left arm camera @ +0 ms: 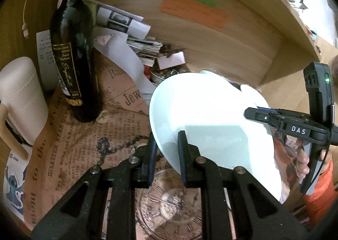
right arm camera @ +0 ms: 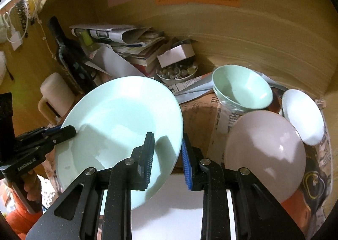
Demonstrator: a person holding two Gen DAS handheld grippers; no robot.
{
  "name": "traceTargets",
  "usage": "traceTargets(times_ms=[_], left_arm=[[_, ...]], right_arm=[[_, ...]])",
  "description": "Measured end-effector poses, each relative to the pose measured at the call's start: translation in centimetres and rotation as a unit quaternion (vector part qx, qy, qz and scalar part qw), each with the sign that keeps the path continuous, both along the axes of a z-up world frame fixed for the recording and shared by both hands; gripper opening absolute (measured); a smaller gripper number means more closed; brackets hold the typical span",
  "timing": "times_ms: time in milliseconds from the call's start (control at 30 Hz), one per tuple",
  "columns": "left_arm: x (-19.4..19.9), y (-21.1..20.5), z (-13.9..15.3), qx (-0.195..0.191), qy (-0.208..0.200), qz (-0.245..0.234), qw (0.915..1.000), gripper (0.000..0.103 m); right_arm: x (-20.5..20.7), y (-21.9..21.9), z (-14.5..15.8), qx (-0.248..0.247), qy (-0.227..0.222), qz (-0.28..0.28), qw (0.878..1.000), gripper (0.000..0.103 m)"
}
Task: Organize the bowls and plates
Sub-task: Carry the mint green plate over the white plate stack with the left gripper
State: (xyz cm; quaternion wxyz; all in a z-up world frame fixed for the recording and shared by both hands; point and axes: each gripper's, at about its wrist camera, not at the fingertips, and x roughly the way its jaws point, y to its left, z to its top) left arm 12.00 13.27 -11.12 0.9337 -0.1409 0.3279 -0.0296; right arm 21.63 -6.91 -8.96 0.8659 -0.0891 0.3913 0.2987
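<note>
Left wrist: pale green plate [left arm camera: 211, 121] tilted, lifted off newspaper-covered table [left arm camera: 84, 134], spreading toward 1 o'clock | left gripper [left arm camera: 166, 151] clamped on its near rim | right wrist: right gripper [right arm camera: 166, 155] pinches opposite rim; pink plate [right arm camera: 266, 153] at 3 o'clock, green bowl [right arm camera: 243, 90] at 1.

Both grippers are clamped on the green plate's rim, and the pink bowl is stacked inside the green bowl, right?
Not quite. Both the left gripper and the right gripper do clamp the green plate at its rim, but the pink bowl is not inside the green bowl. It sits apart, nearer the camera, as the right wrist view shows.
</note>
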Motion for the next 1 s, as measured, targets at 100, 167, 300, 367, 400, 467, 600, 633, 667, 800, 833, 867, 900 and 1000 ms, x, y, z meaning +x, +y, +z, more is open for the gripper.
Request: traceTargets(times_ms=[100,167,300,367,400,467,600,633,667,800,833,867,900,1000], left_arm=[[-0.6,-0.8,0.2,0.0,-0.004,-0.006,1.0,0.017],[-1.0,-1.2,0.2,-0.002,-0.007,-0.009,0.9999,0.017],[-1.8,-2.1,0.3,-0.003,-0.014,-0.015,0.9998,0.017],[-2.2,-2.5,0.4,-0.003,-0.016,-0.02,0.9997,0.017],[-2.4,-2.8,0.3,-0.004,-0.016,-0.022,0.9996,0.017],[-2.5,-3.3,0.2,-0.004,-0.016,-0.027,0.9995,0.017],[-3.0,-4.3,-0.1,-0.005,-0.014,-0.038,0.9992,0.017],[-3.0,-4.5,-0.1,-0.006,-0.014,-0.04,0.9991,0.017],[-3.1,-4.8,-0.2,-0.007,-0.014,-0.043,0.9989,0.017],[-3.5,-5.7,-0.5,-0.007,-0.012,-0.052,0.9985,0.017],[-3.6,-6.0,-0.6,-0.007,-0.011,-0.055,0.9984,0.017],[-3.6,-6.3,-0.7,-0.007,-0.009,-0.058,0.9983,0.017],[-3.7,-6.6,-0.8,-0.006,-0.007,-0.06,0.9981,0.017],[-3.7,-7.3,-1.4,-0.005,0.001,-0.067,0.9977,0.017]], right_arm=[[-0.7,-1.0,0.1,0.013,-0.002,-0.005,1.0,0.023],[-1.1,-1.4,0.1,0.017,-0.006,-0.007,1.0,0.023],[-2.1,-2.3,0.5,0.025,-0.017,-0.013,0.999,0.023],[-2.7,-2.9,0.5,0.029,-0.021,-0.016,0.999,0.023],[-3.1,-3.1,0.5,0.03,-0.024,-0.019,0.999,0.023],[-3.6,-3.5,0.4,0.029,-0.028,-0.023,0.999,0.023],[-4.5,-4.7,0.2,0.033,-0.027,-0.032,0.999,0.023],[-4.8,-5.0,0.1,0.035,-0.027,-0.035,0.998,0.023],[-5.0,-5.3,0.1,0.037,-0.026,-0.037,0.998,0.023],[-5.9,-6.7,-0.3,0.047,-0.027,-0.047,0.997,0.023],[-6.1,-7.1,-0.4,0.049,-0.027,-0.05,0.997,0.023],[-6.2,-7.4,-0.5,0.052,-0.026,-0.052,0.997,0.023],[-6.3,-7.7,-0.6,0.056,-0.024,-0.054,0.997,0.023],[-6.5,-8.8,-1.2,0.065,-0.016,-0.064,0.996,0.023]])
